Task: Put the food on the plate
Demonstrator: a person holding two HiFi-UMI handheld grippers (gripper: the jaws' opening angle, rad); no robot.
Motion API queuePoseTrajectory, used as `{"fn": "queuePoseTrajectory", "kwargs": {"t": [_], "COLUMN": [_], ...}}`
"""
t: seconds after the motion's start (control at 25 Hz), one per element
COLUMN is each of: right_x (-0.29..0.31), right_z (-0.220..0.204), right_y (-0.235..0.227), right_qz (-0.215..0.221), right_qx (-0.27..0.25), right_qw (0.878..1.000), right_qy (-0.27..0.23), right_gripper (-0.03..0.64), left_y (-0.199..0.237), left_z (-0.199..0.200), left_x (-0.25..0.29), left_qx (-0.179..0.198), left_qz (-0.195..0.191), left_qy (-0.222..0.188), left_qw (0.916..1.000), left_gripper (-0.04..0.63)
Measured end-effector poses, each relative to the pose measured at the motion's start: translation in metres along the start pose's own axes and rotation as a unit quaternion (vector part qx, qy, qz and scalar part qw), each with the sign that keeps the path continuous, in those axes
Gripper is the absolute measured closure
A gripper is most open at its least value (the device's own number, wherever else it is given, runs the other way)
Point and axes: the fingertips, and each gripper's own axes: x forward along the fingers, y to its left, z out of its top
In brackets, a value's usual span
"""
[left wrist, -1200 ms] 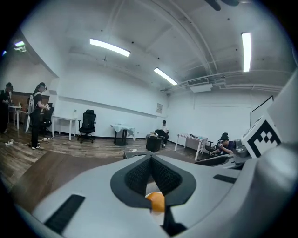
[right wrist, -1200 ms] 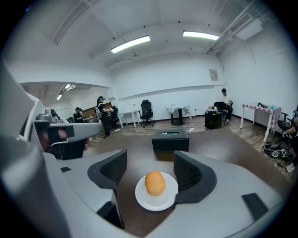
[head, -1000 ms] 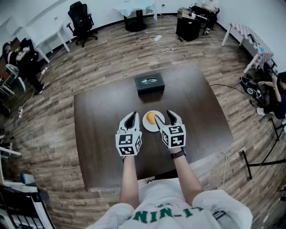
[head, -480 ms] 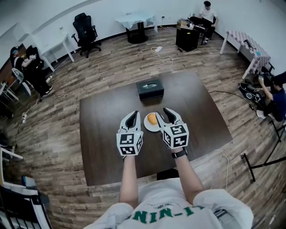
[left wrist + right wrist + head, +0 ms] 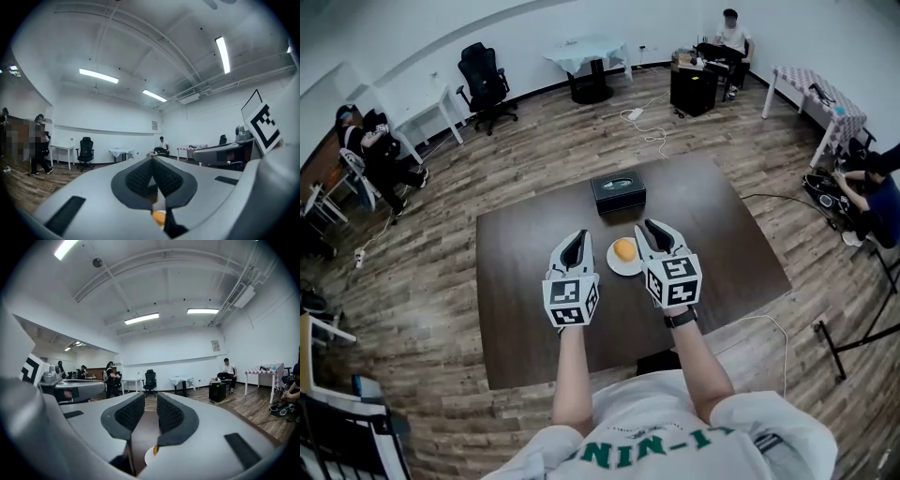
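Since the orange food (image 5: pixel 622 248) sits on the white plate (image 5: pixel 619 267) mid-table (image 5: pixel 516 300), placement looks done. It reads as small, round and light, likely to roll and maybe soft, so grip it across the widest middle with a gentle squeeze. Left gripper (image 5: pixel 575 240) at plate's 9 o'clock, jaws together, empty. Right gripper (image 5: pixel 653 230) at 3 o'clock, jaws closing to a narrow gap, nothing between. Black box (image 5: pixel 618 192) at 12 o'clock, top label too small to read. Square markers on the gripper cubes; green shirt lettering cut off.
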Motion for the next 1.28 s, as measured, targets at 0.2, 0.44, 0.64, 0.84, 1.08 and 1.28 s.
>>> {"fn": "queuePoseTrajectory", "kwargs": {"t": [0.2,0.44,0.64,0.84,1.08,1.28], "right_x": [-0.001,-0.003,-0.002,-0.004,-0.017,-0.025], "right_z": [0.012,0.02,0.016,0.01,0.002,-0.012], "right_y": [0.002,0.008,0.009,0.01,0.014,0.026], "right_qz": [-0.002,-0.007,-0.012,-0.016,-0.016,-0.012], "right_qx": [-0.01,-0.015,-0.015,-0.01,-0.011,-0.012], "right_qw": [1.0,1.0,1.0,1.0,1.0,1.0], "right_qy": [-0.011,-0.024,-0.017,-0.012,-0.002,0.005], "right_gripper": [0.546,0.6,0.6,0.6,0.6,0.6], "left_y": [0.008,0.013,0.016,0.015,0.001,-0.002], "left_z": [0.013,0.013,0.01,0.0,-0.008,-0.017], "left_x": [-0.006,-0.009,-0.011,-0.011,-0.021,-0.033], "left_qx": [0.004,0.001,-0.003,-0.008,-0.01,-0.02], "left_qz": [0.009,0.013,0.013,0.006,-0.003,-0.003], "left_qy": [-0.012,-0.015,-0.014,-0.004,0.004,0.003], "left_qw": [0.9999,0.9998,0.9998,0.9999,0.9999,0.9998], "left_gripper": [0.582,0.582,0.583,0.581,0.581,0.581]}}
